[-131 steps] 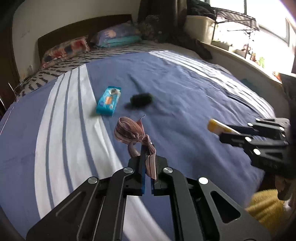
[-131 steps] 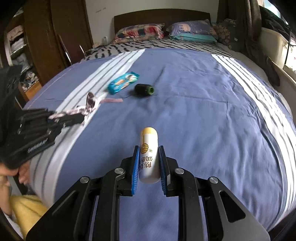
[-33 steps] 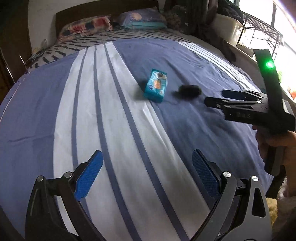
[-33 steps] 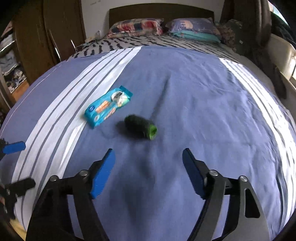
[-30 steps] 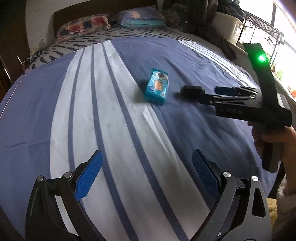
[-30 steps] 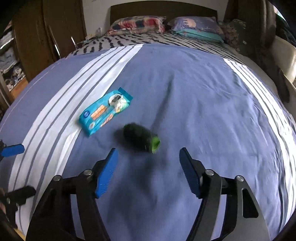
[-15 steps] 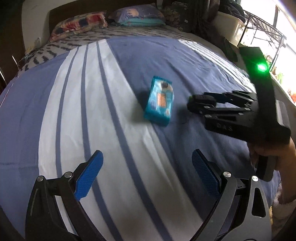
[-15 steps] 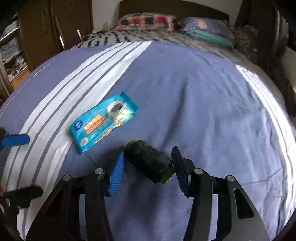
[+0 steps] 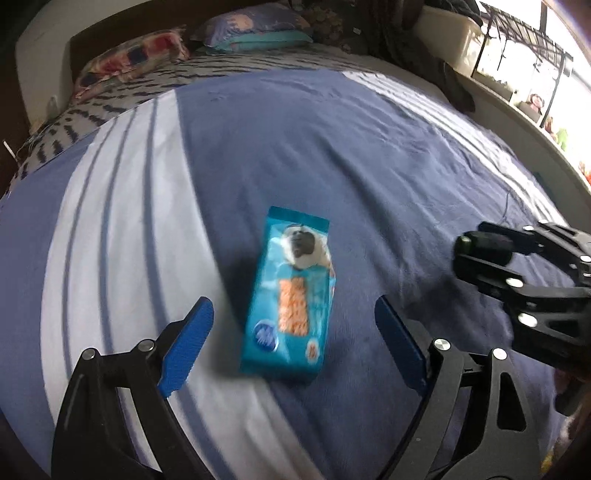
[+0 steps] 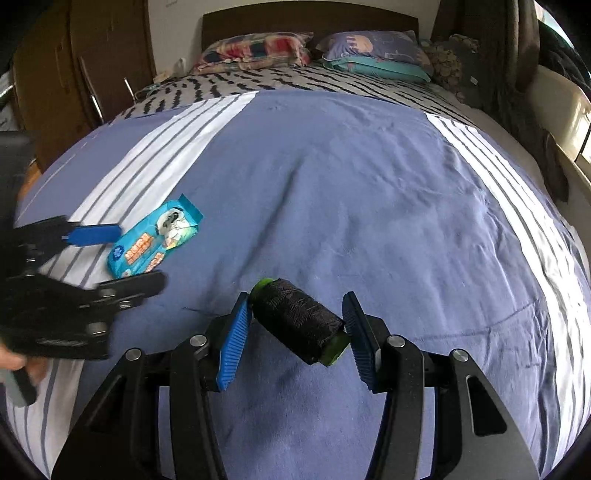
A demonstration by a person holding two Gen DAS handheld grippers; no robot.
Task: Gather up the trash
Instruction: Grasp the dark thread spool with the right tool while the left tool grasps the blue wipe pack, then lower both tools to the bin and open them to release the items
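A blue wipes packet [image 9: 291, 295] lies flat on the blue and white striped quilt [image 9: 369, 155]. My left gripper [image 9: 291, 339] straddles its near end; the jaws are closing and the blue pads [image 9: 184, 347] stand clear of the packet. A spool of black thread with a green core [image 10: 299, 325] sits slantwise in my right gripper [image 10: 297, 306], which is shut on its two ends. The left wrist view shows the right gripper [image 9: 480, 254] holding the spool [image 9: 484, 243] at the right. In the right wrist view the packet [image 10: 155, 240] and the left gripper [image 10: 118, 258] are at the left.
Pillows [image 10: 258, 48] and a dark headboard [image 10: 306, 18] are at the far end of the bed. A wooden wardrobe [image 10: 74, 74] stands at the left. A window ledge with pots [image 9: 535, 107] runs along the right side.
My left gripper has moved over the wipes packet and its jaws have narrowed. My right gripper has shut on the thread spool and carried it a little.
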